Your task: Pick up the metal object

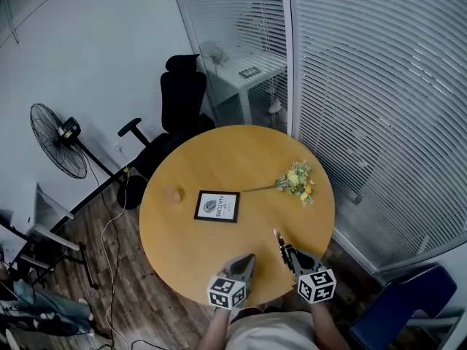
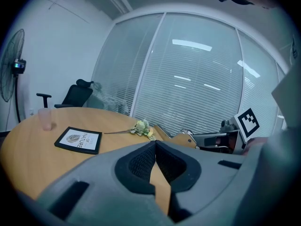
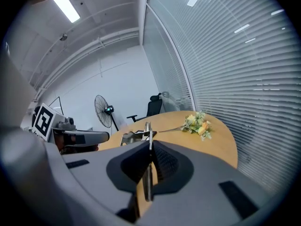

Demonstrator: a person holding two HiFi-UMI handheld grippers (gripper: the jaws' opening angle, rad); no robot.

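Right tool (image 1: 287, 253) at lower centre of head view, jaws closed on the metal object (image 1: 278, 240). Right gripper view confirms it: pads pinch a thin flat metal piece (image 3: 147, 131) edge-on, its top end standing up past the jaw tips. Object is off the worktop (image 1: 190, 246), held just above the near edge. From the left gripper view the same piece (image 2: 183, 138) shows broad-side at centre right, shiny, reflecting the wood colour.

Left tool (image 1: 249, 259) sits just left of the right one, lower centre of frame. Jaws fully together, tips meeting (image 2: 155, 144), nothing between them; only bare wood shows through the gap below the tips.

Round wooden worktop, mid frame:
- framed print (image 1: 217, 205) lying flat near centre
- flower sprig (image 1: 295, 181) to its right, stem pointing towards the print
- pale translucent cup (image 1: 172, 194) left of the print, upright, apart from it

Surroundings: black office chair (image 1: 179, 100) beyond the worktop at upper centre, standing fan (image 1: 58, 141) at left, slatted blinds (image 1: 379, 86) behind glass filling the right side.
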